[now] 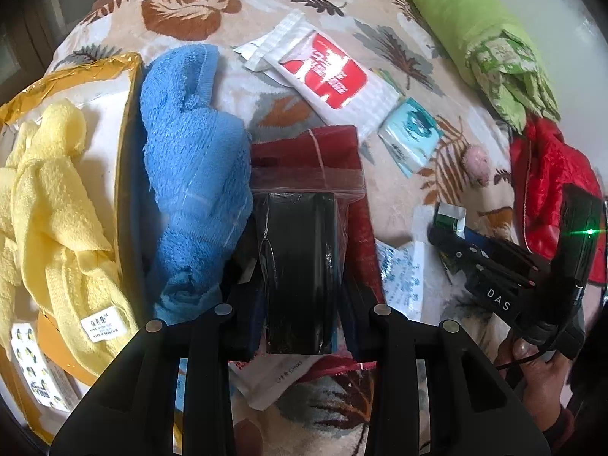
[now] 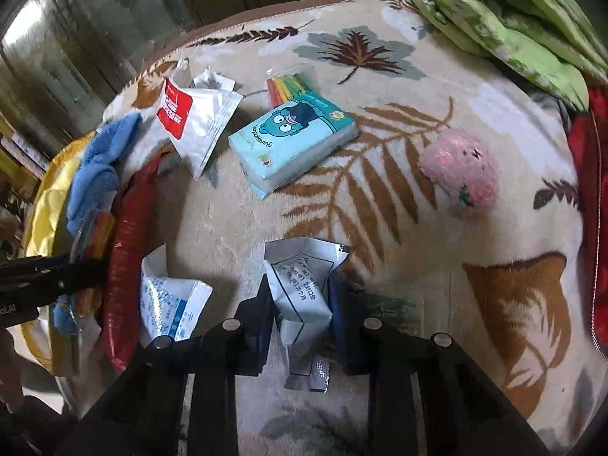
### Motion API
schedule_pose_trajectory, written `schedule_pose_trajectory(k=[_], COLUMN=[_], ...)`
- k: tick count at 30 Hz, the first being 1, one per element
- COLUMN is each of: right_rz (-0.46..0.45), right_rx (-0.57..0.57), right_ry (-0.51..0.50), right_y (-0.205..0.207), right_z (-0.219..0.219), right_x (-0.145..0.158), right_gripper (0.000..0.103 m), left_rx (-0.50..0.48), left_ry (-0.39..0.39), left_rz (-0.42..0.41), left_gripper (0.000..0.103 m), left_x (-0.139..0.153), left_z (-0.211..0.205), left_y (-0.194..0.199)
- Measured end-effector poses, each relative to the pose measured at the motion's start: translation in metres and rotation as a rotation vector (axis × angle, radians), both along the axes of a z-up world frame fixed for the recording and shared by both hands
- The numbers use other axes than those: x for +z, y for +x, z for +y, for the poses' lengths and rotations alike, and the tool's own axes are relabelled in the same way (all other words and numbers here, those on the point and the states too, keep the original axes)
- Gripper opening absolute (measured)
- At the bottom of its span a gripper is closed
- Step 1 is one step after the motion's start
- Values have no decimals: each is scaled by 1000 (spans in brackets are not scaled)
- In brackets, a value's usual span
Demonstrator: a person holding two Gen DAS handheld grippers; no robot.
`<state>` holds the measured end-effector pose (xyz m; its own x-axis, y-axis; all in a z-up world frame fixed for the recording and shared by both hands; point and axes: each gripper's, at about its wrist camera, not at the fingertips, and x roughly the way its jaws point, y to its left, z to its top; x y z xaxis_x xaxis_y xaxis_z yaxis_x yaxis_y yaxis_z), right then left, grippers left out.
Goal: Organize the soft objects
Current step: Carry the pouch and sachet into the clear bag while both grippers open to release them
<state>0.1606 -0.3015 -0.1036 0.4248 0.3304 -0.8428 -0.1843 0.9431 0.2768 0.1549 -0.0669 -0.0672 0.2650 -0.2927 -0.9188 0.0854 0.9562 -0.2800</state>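
White packet (image 2: pixel 300 288) pinched by the downward-tilted right gripper (image 2: pixel 302 304).

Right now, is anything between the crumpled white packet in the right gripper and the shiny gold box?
Yes. Between the crumpled white packet and the shiny gold box lie a white-and-blue printed sachet and a long red plastic bag.

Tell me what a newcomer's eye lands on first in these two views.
The left gripper is shut on a black roll in a clear bag, which fills the middle of its view, with a blue towel just left of it. The right gripper pinches a crumpled white packet low in its own view. Behind it on the leaf-patterned blanket lie a light blue tissue pack and a pink plush strawberry.
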Motion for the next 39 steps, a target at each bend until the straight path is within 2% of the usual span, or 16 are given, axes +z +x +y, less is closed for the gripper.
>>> schedule_pose_trajectory(k=[4, 9, 14, 19, 25, 29, 33, 34, 36, 37, 38, 39], right_rz=[-8, -68, -118, -132, -105, -67, -61, -53, -45, -47, -58, -74], right_rx=[-37, -1, 84, 186, 298, 328, 316, 309, 295, 299, 303, 301], right_ry=[91, 158, 216, 293, 322, 298, 227, 223, 230, 235, 241, 242], right_y=[-19, -38, -41, -36, -25, -15, -10, -9, -9, -10, -12, -14], right_z=[-12, -1, 40, 103, 194, 242, 266, 266, 262, 259, 255, 251], right_x=[8, 40, 74, 97, 100, 86, 72, 69, 68, 69, 72, 76], right_gripper=[26, 26, 26, 26, 26, 27, 29, 30, 38, 38, 38, 38], left_rx=[-15, -9, 34, 132, 288, 347, 345, 349, 364, 368, 373, 370], left_ry=[-24, -97, -112, -62, 48, 61, 54, 46, 42, 45, 56, 62], left_rz=[-4, -12, -58, -137, -163, -130, -107, -104, -111, -117, -130, -139], left_gripper=[33, 33, 33, 33, 33, 33, 33, 35, 51, 75, 82, 82], left_x=[3, 13, 35, 55, 51, 35, 23, 20, 17, 16, 17, 19], left_z=[-1, 11, 41, 87, 156, 191, 203, 205, 210, 209, 210, 209], left_y=[-7, -15, -28, -47, -62, -64, -65, -66, -67, -65, -66, -66])
